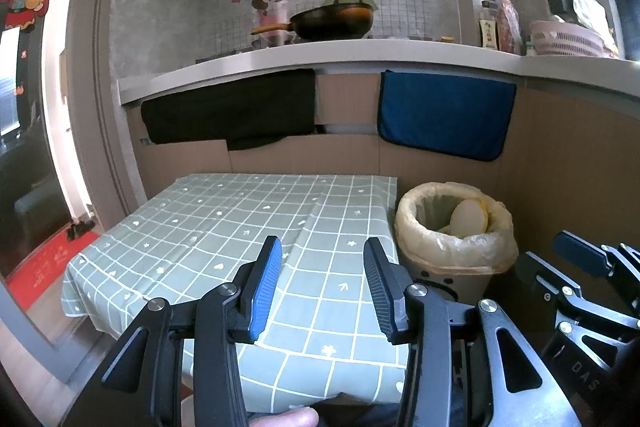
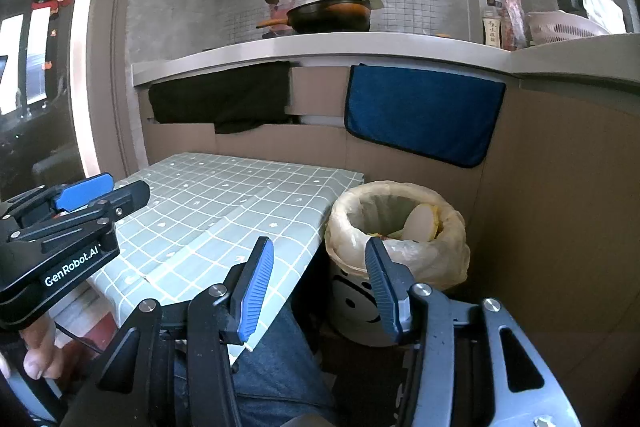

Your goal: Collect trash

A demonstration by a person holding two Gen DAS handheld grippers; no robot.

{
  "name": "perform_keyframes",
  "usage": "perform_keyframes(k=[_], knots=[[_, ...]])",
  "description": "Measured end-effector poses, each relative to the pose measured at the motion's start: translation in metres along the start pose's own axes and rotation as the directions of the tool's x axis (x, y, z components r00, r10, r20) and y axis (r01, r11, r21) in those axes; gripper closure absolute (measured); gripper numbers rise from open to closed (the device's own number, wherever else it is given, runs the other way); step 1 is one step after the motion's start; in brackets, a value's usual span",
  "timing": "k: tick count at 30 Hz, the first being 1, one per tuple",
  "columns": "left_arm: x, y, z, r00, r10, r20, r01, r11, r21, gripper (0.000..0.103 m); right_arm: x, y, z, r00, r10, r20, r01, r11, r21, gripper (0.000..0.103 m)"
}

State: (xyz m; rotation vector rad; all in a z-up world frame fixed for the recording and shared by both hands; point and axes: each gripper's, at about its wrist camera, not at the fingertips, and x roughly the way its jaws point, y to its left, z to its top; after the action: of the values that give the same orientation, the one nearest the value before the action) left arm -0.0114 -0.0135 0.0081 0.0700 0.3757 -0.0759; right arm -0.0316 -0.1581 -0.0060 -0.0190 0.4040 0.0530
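Observation:
A small table with a green checked cloth (image 1: 240,223) stands in front of me; it also shows in the right wrist view (image 2: 224,203). To its right a white bin with a smiley face and a yellowish bag liner (image 1: 456,247) holds trash, among it a pale round disc (image 1: 468,217); the bin (image 2: 400,259) and disc (image 2: 420,225) show in the right wrist view too. My left gripper (image 1: 322,255) is open and empty above the table's near edge. My right gripper (image 2: 318,257) is open and empty, between the table's corner and the bin.
Cardboard panels (image 1: 560,167) line the cabinet behind the table and bin. A black cloth (image 1: 232,111) and a blue towel (image 1: 444,115) hang from the counter edge. A pan (image 1: 332,23), bottles (image 1: 500,27) and a pink basket (image 1: 568,39) stand on the counter. My knee (image 2: 272,359) is under the table.

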Motion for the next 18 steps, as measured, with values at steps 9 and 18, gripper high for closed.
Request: perform_keyframes(k=[9, 18], knots=[[0.0012, 0.0017, -0.0011, 1.0, -0.016, -0.004, 0.016, 1.0, 0.009, 0.059, -0.0005, -0.001, 0.0002, 1.0, 0.0, 0.003, 0.0, 1.0, 0.002, 0.057], [0.0021, 0.0044, -0.0022, 1.0, -0.024, -0.013, 0.024, 1.0, 0.01, 0.059, -0.0006, -0.0019, 0.0, 1.0, 0.0, 0.003, 0.0, 1.0, 0.003, 0.057]])
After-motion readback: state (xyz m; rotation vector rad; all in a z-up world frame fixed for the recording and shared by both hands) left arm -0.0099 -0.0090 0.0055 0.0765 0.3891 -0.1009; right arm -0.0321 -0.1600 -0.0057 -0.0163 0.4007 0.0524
